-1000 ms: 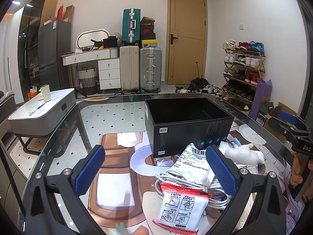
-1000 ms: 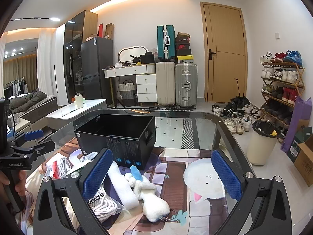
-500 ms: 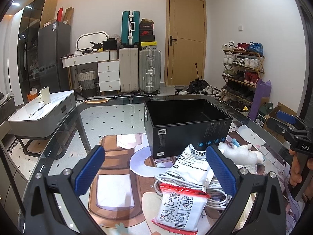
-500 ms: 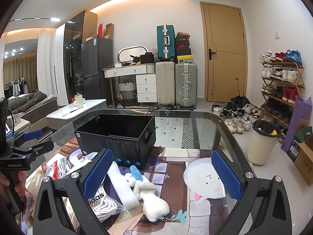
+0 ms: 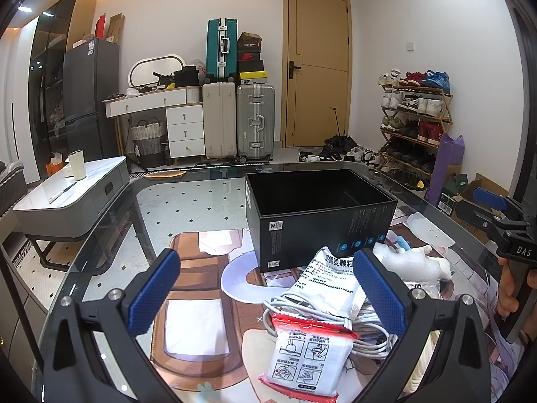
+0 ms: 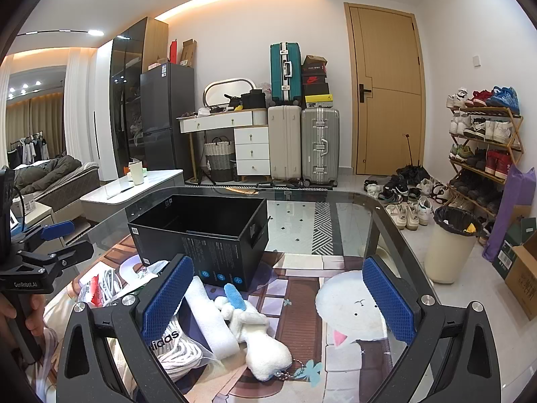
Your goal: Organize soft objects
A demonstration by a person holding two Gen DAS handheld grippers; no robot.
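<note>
Soft things lie in a heap on the glass table (image 6: 352, 221), just in front of a black box (image 5: 319, 215) with its top open. In the left view, a white packet with red ends (image 5: 310, 356) sits lowest, at about 6 o'clock. A bundle of white cable (image 5: 365, 327) lies under it and sticks out toward 3 o'clock. A white bag with black print (image 5: 330, 280) leans against the box at 12 o'clock from the packet.

A white plush toy (image 6: 258, 342) with a blue ear lies on the table in the right view. A small bead chain hangs from its bottom end. Touching it at 9 o'clock is a white foam roll (image 6: 209, 319). At 8 o'clock from the toy is a clear bag of white laces (image 6: 178, 349) with black letters on it.

Both tongs are wide apart and hold nothing. The left gripper (image 5: 265, 297) hovers over the packet and the cable. The right gripper (image 6: 275, 299) hovers over the toy, and its left blue pad is in front of the bag of laces. A hand (image 6: 20, 315) holds the left tool's handle at 9 o'clock in the right view.
</note>
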